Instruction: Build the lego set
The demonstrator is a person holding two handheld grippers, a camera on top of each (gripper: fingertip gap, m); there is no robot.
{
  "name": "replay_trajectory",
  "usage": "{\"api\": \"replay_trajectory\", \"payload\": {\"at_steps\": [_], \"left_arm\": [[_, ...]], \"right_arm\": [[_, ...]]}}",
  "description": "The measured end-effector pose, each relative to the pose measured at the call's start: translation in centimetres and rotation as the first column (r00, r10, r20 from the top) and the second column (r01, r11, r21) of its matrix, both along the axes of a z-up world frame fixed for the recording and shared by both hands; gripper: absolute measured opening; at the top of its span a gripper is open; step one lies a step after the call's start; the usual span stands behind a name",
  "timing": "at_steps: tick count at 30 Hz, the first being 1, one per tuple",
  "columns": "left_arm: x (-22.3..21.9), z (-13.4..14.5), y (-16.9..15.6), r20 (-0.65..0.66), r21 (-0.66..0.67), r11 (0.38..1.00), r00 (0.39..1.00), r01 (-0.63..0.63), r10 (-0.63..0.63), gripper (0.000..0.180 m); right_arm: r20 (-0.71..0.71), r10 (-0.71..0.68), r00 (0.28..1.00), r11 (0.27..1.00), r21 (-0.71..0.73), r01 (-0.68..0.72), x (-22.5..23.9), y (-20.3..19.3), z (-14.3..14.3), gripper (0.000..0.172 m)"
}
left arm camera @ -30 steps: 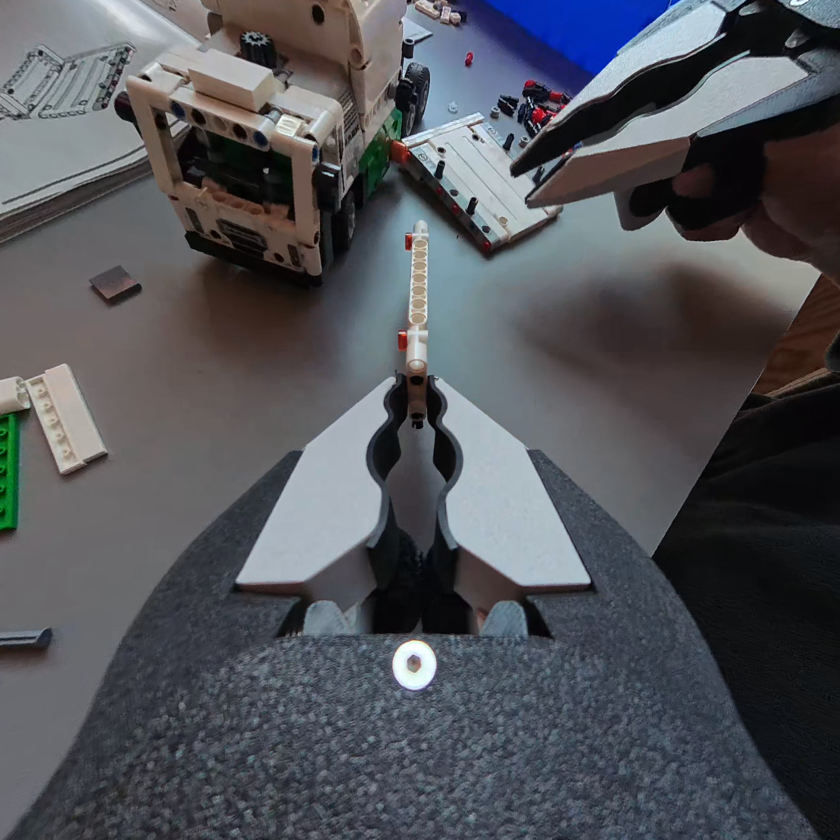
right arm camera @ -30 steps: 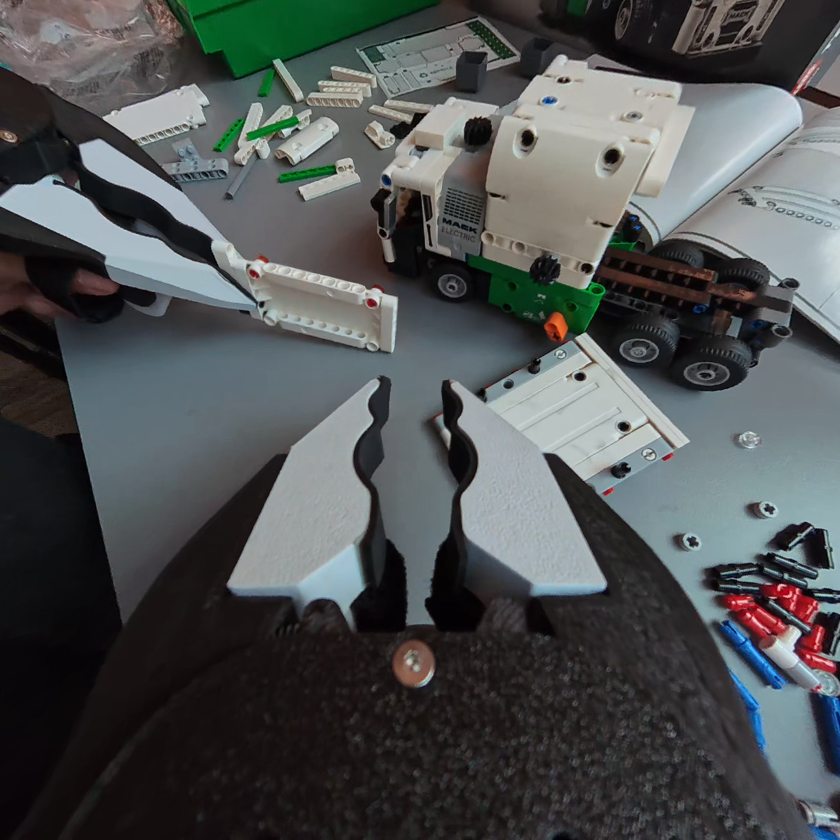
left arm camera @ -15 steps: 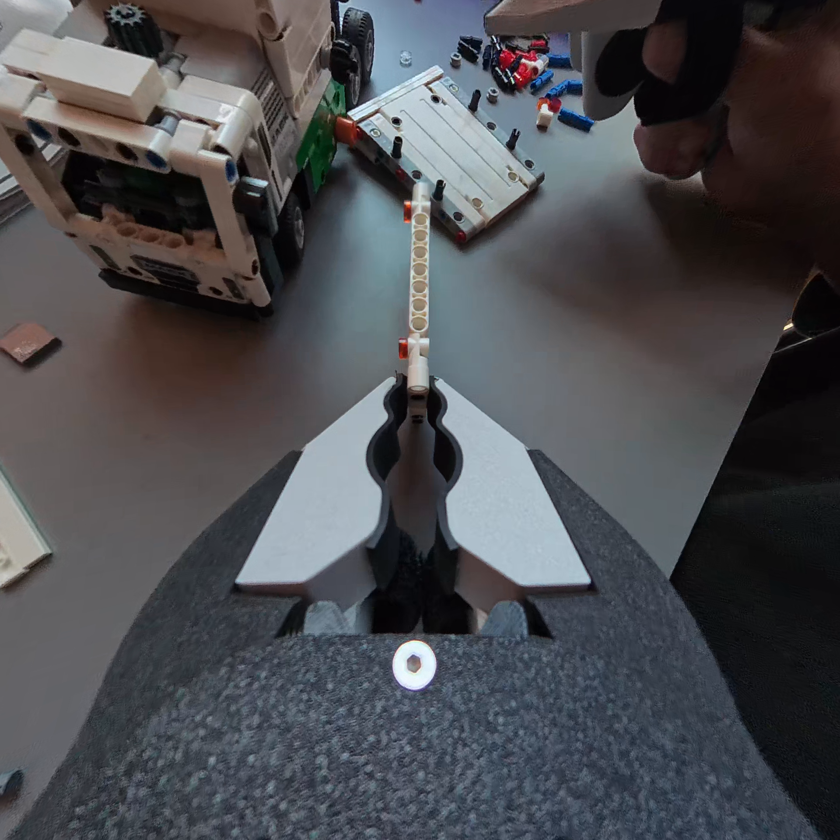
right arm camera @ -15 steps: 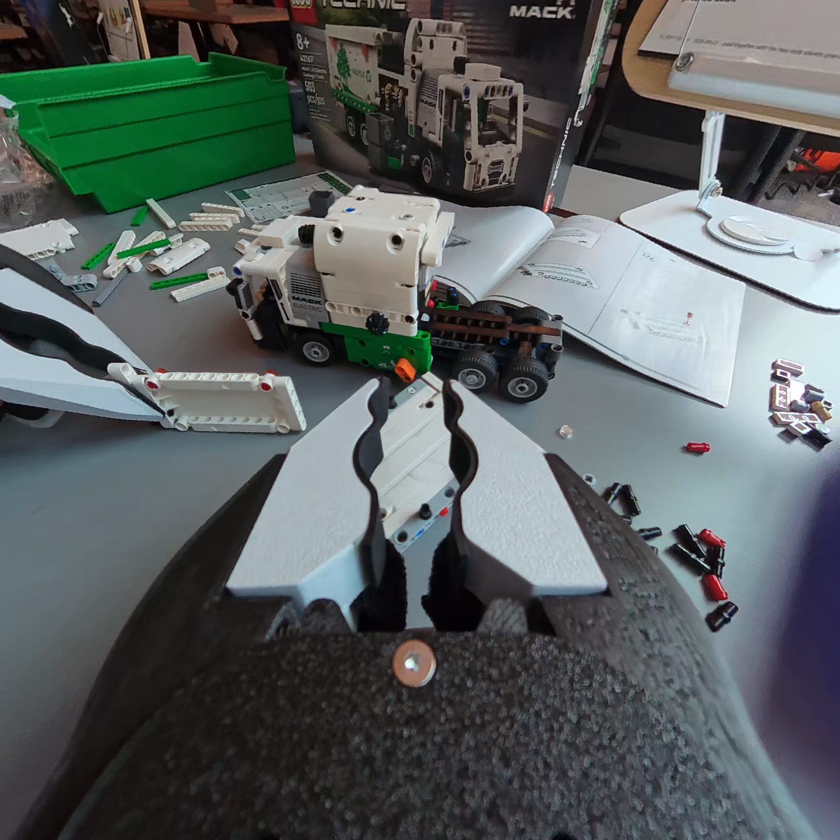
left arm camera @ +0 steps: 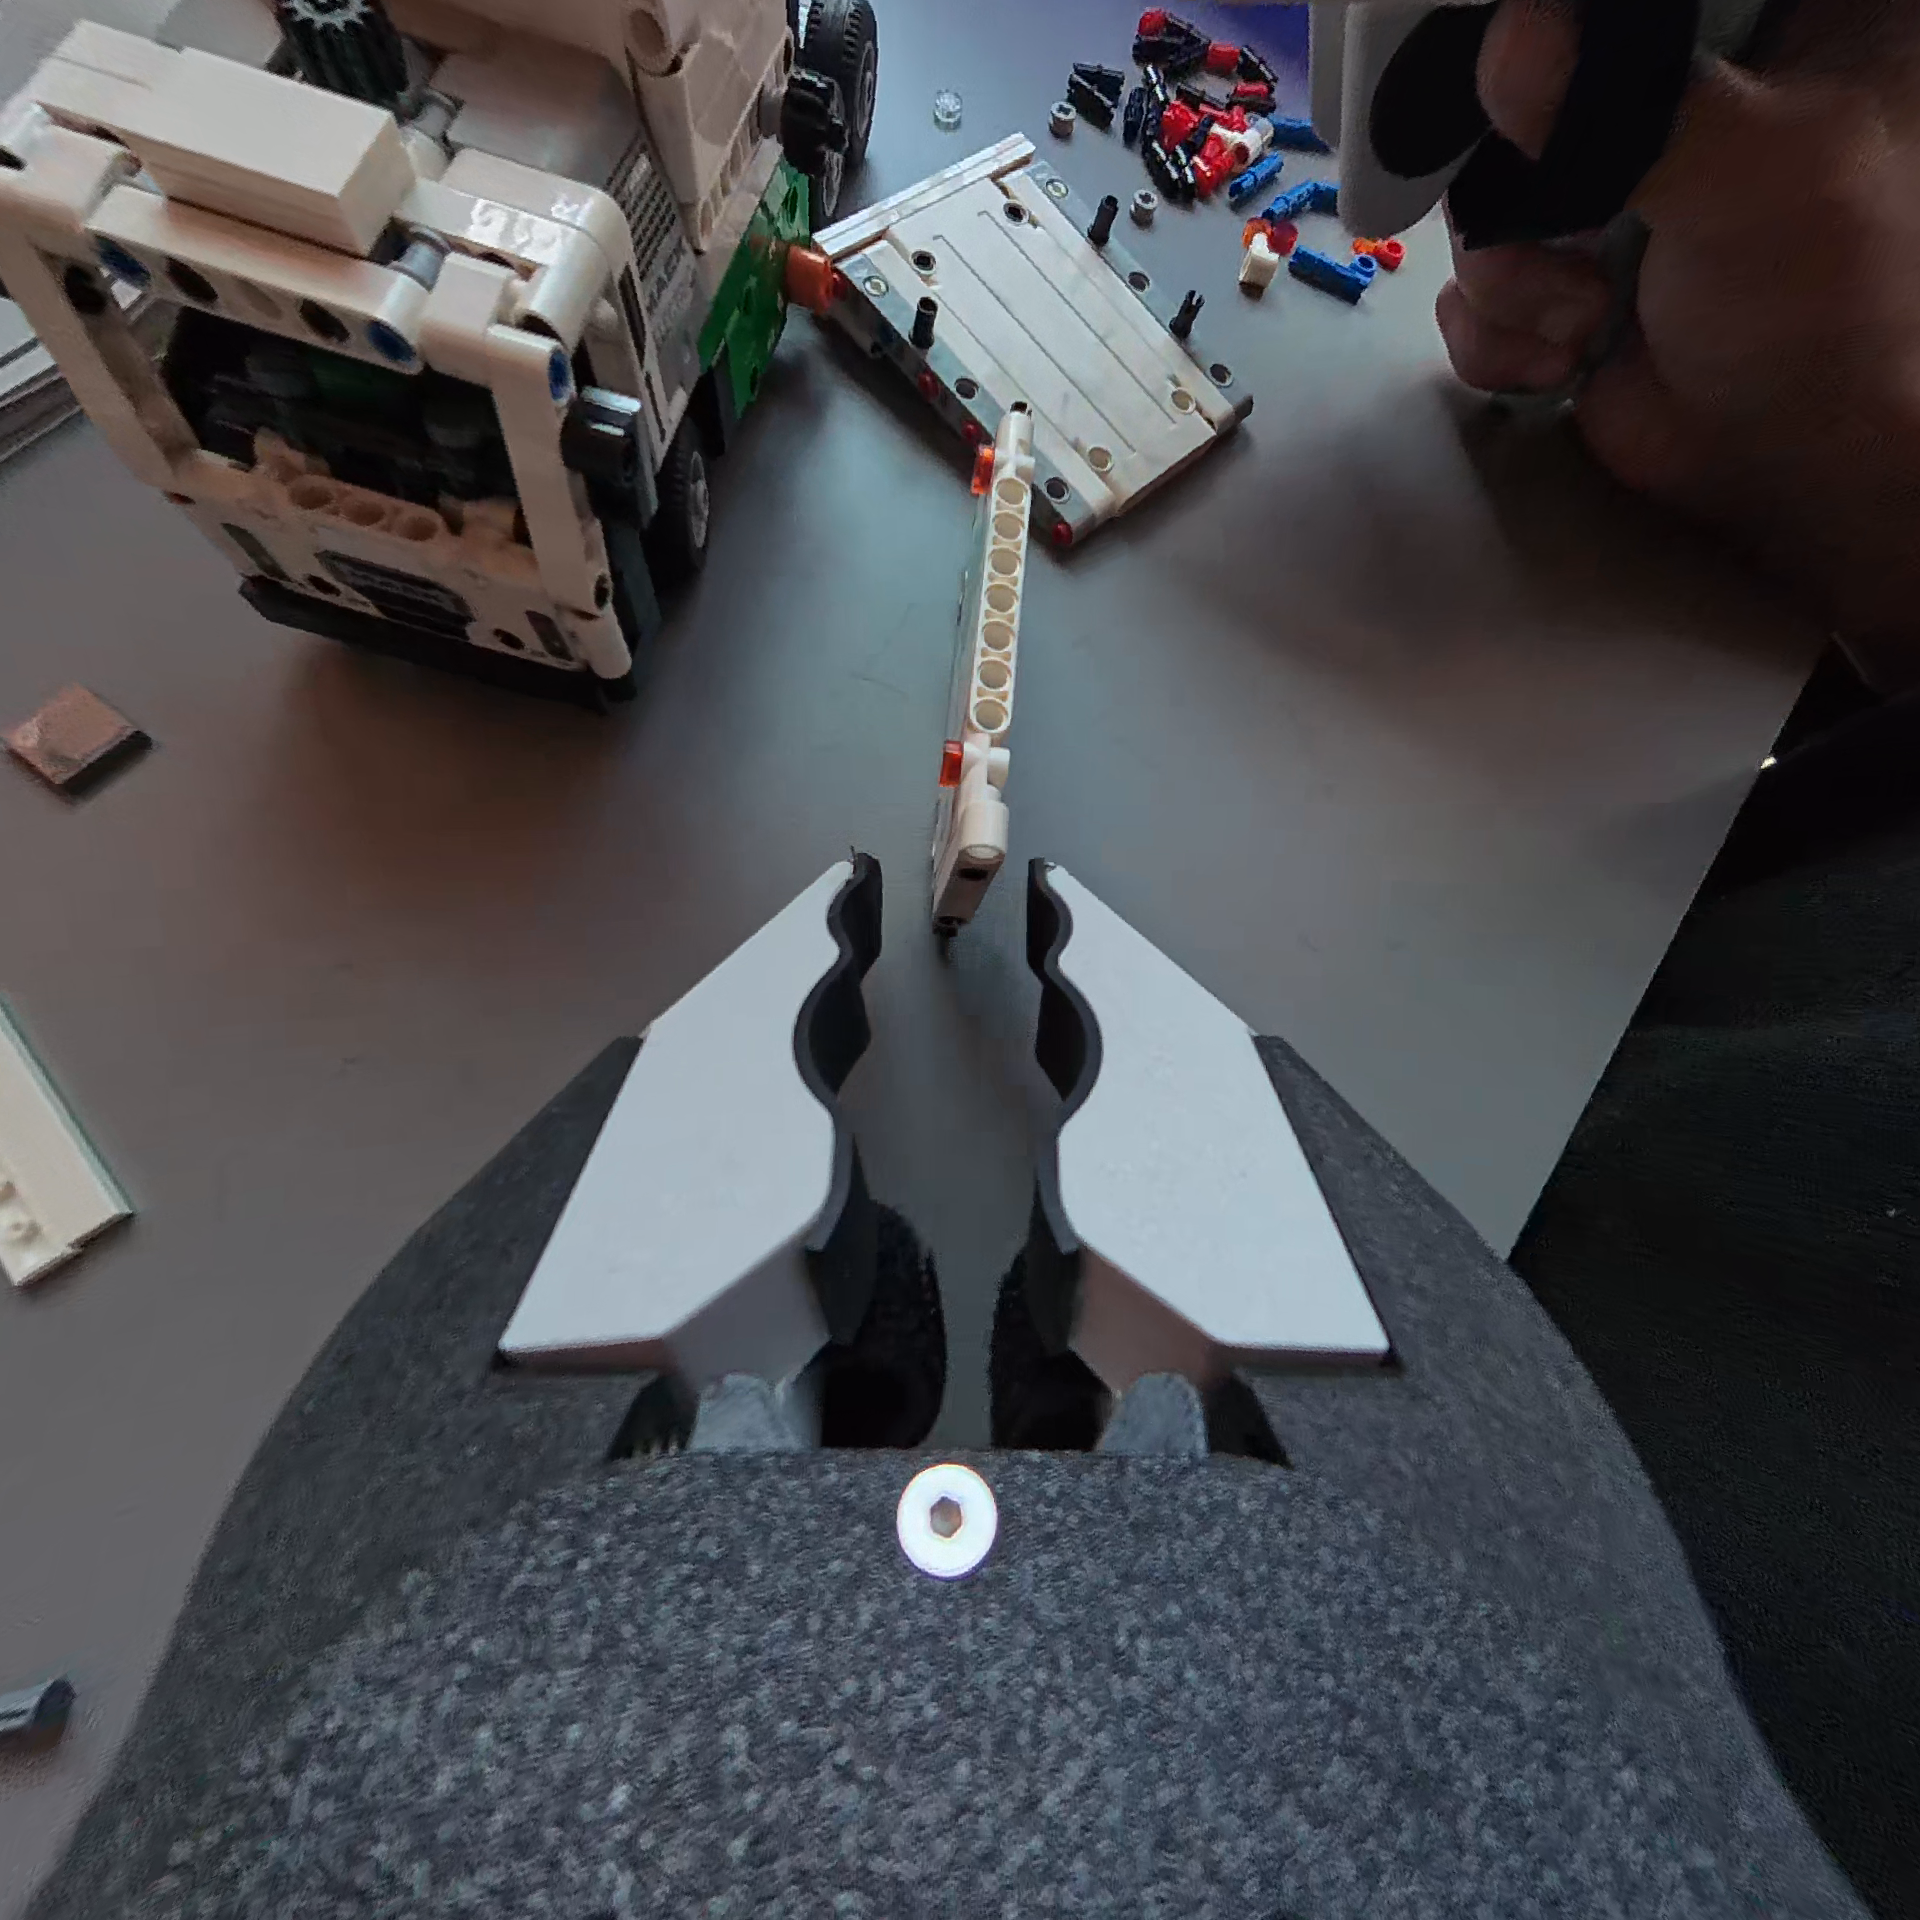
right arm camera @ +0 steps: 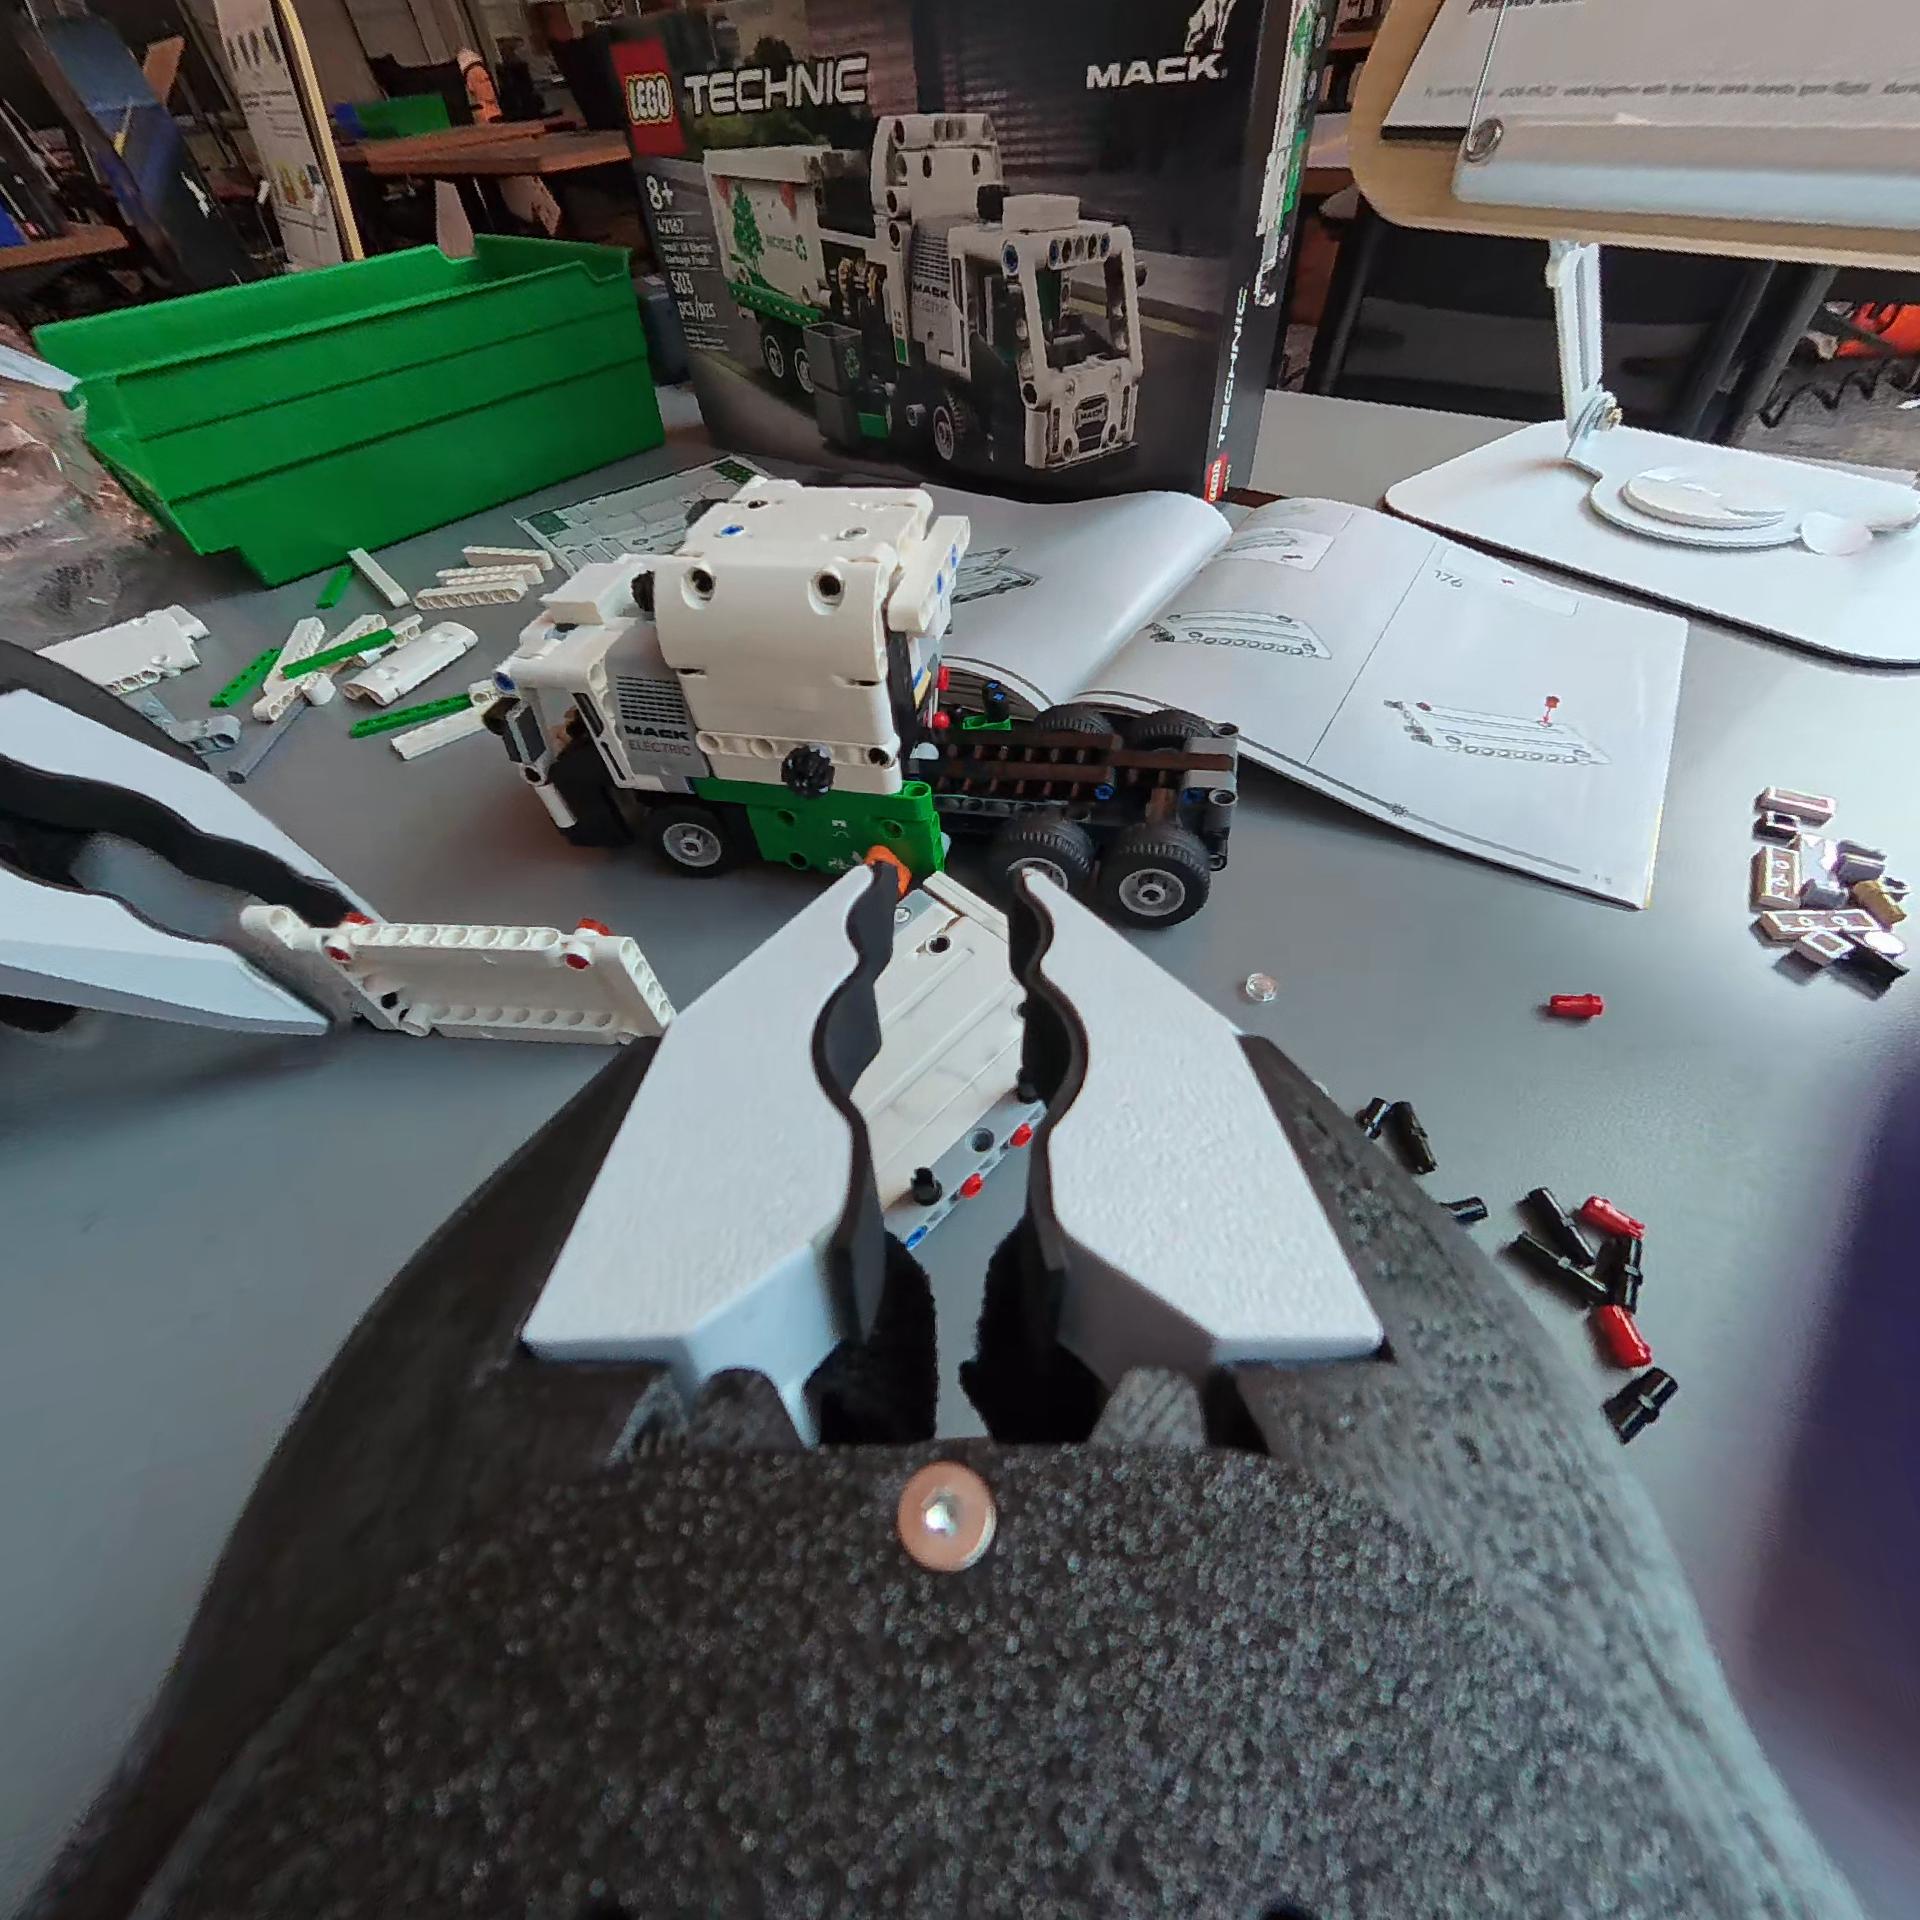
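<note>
White beam frame between parted left fingers, printed truck box behind.

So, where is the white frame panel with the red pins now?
In the left wrist view the white frame panel stands on edge just ahead of the open left gripper, untouched by its pads, its far end near the grey-edged white panel beside the truck.
</note>
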State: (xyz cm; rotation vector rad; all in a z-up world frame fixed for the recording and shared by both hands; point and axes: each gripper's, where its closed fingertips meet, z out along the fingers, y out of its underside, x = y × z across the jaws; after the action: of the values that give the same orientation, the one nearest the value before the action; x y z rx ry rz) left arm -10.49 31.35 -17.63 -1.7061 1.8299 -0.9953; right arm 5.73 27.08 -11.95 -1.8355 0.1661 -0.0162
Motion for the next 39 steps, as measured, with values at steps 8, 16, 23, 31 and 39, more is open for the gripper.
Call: {"api": "replay_trajectory", "payload": {"at_steps": [8,16,23,31,39], "left_arm": [[-0.4,4.3,1.3,0.283,-0.107,0.993,0.956,-0.053,0.081,0.032],[1.8,6.7,9.1,0.449,-0.078,0.964,0.855,-0.254,0.261,0.029],[2.7,7.9,11.2,0.534,-0.050,0.952,0.797,-0.301,0.280,0.026],[3.7,6.3,10.2,0.465,0.057,0.959,0.857,-0.278,0.221,0.023],[3.9,5.7,10.5,0.426,0.023,0.962,0.873,-0.272,0.237,0.023]], "right_arm": [[0.039,-0.134,0.990,0.991,0.015,0.133,2.1,-1.1,0.4,0.022],[0.104,-0.177,0.979,0.978,-0.096,0.187,5.3,-0.2,2.3,0.025],[0.129,-0.103,0.986,0.963,-0.237,0.131,9.3,3.0,0.8,0.027],[0.011,-0.067,0.998,0.979,-0.195,0.068,8.2,4.4,-0.5,0.026],[0.004,-0.078,0.997,0.985,-0.153,0.078,8.1,3.7,-0.2,0.024]]}}
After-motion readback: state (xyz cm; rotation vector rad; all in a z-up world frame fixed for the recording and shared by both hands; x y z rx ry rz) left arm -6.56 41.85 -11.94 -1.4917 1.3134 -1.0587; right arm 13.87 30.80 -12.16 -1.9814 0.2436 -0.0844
